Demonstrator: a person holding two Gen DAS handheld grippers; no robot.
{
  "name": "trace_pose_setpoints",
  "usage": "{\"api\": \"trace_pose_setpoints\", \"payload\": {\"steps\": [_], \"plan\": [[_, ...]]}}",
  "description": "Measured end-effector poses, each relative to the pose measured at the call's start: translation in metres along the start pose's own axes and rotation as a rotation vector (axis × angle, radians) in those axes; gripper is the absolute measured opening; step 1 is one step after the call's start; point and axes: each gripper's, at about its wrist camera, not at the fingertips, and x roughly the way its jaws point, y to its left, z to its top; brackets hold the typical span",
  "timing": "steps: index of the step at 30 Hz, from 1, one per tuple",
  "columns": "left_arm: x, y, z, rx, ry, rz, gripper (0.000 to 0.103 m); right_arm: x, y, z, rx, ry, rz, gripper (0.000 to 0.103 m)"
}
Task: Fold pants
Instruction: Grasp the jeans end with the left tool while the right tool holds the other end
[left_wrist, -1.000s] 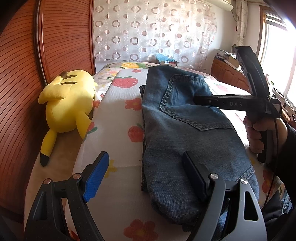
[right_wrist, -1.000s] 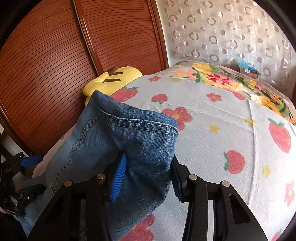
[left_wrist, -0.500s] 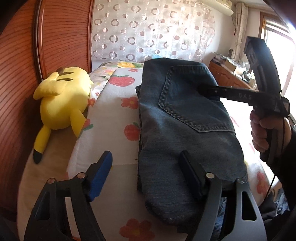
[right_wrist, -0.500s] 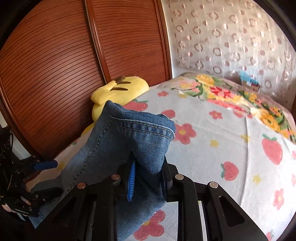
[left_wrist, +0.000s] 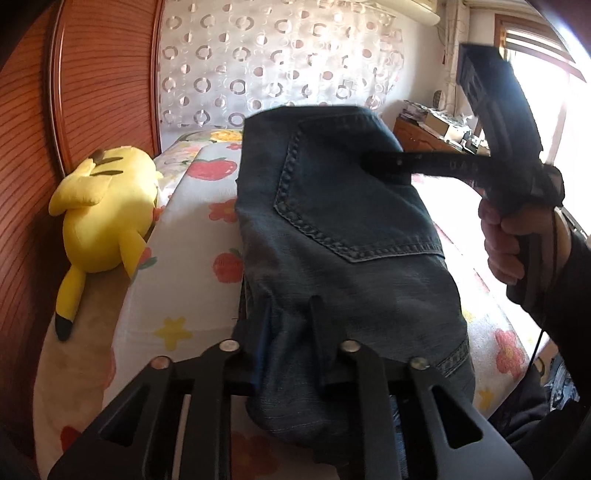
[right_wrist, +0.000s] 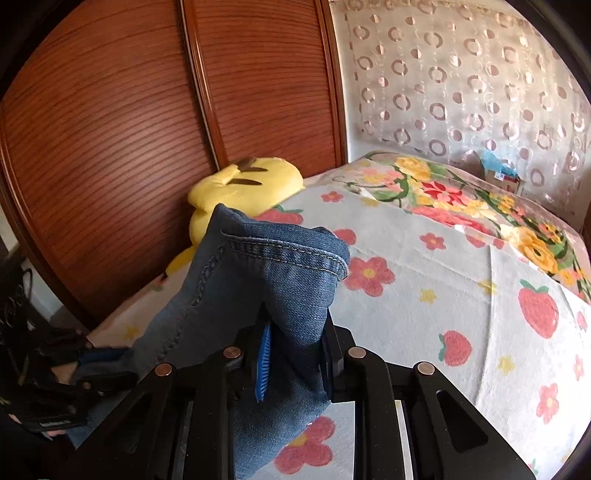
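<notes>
Folded blue jeans lie lengthwise on the flower-print bed, back pocket up. My left gripper is at their near end, its jaws closing with bunched denim pinched between the pads. At the far end my right gripper, held by a hand, grips the waistband edge. In the right wrist view the jeans rise in a peak from my right gripper, which is shut on the fabric beside its blue pad. My left gripper shows dimly at the lower left of that view.
A yellow plush toy lies at the bed's left edge against the ribbed wooden wardrobe doors. A circle-patterned curtain hangs behind the bed. A cluttered wooden cabinet stands by the window at the right.
My left gripper's wide-open jaws have closed onto the near end of the jeans. The right gripper has tightened on the far end and lifted it a little higher.
</notes>
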Motion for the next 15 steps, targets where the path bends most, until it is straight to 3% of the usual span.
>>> {"api": "trace_pose_setpoints", "payload": {"steps": [8,15], "plan": [[-0.021,0.013,0.013,-0.026,-0.069,-0.008,0.009,-0.022,0.027,0.03,-0.067,-0.072,0.064,0.021],[-0.049,0.039,0.036,-0.082,-0.169,0.005,0.008,-0.028,0.044,0.08,-0.128,-0.097,0.134,0.021]]}}
